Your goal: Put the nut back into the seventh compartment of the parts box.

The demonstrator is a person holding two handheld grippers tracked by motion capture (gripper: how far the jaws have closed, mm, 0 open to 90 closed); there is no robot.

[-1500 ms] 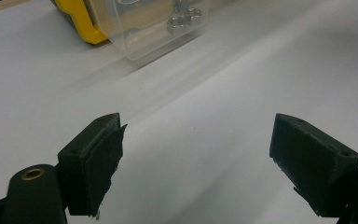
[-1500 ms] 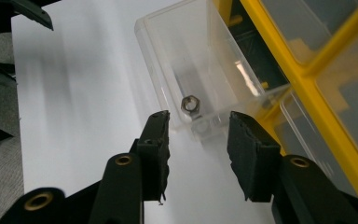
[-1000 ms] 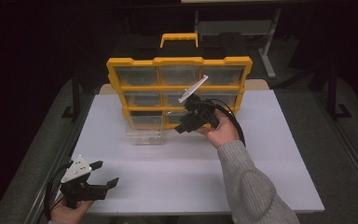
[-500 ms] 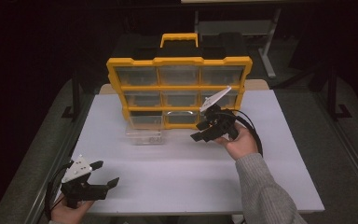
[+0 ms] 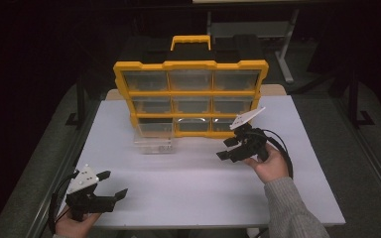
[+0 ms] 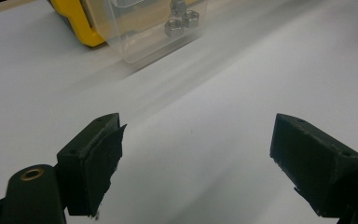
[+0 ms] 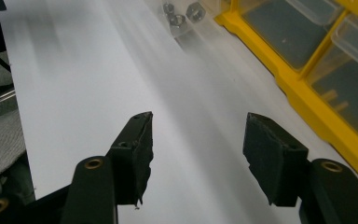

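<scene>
White table [image 5: 188,193] under dim surroundings, dark floor around it.

Clear drawer [image 5: 154,140]: pulled out of the yellow organiser [image 5: 191,99], lying on the table just in front of the organiser's lower-left compartment. Holds several steel nuts [image 6: 181,18], seen through its transparent wall in the left gripper view and, blurred, at the top of the right gripper view.

Right hand-held gripper [image 5: 229,148]: nearest to the drawer, which lies to its left and slightly beyond, apart from it. Jaws spread wide, nothing between them, only bare table showing in the gap in the right gripper view. Held just above the table, close in front of the organiser's lower-right corner. Organiser's yellow frame and clear compartments run along the right side of that view. Person's right hand [image 5: 270,166] grips it from behind, grey sleeve [image 5: 292,210] visible.

Left hand-held gripper [image 5: 113,184]: at the near-left edge of the table, well apart from the drawer, which lies ahead of it and to its right. Jaws wide open, empty. Left hand [image 5: 74,225] holds it low at the table's edge.

Organiser stands upright at the far side, three rows of three compartments, yellow handle [image 5: 191,40] on top.
</scene>
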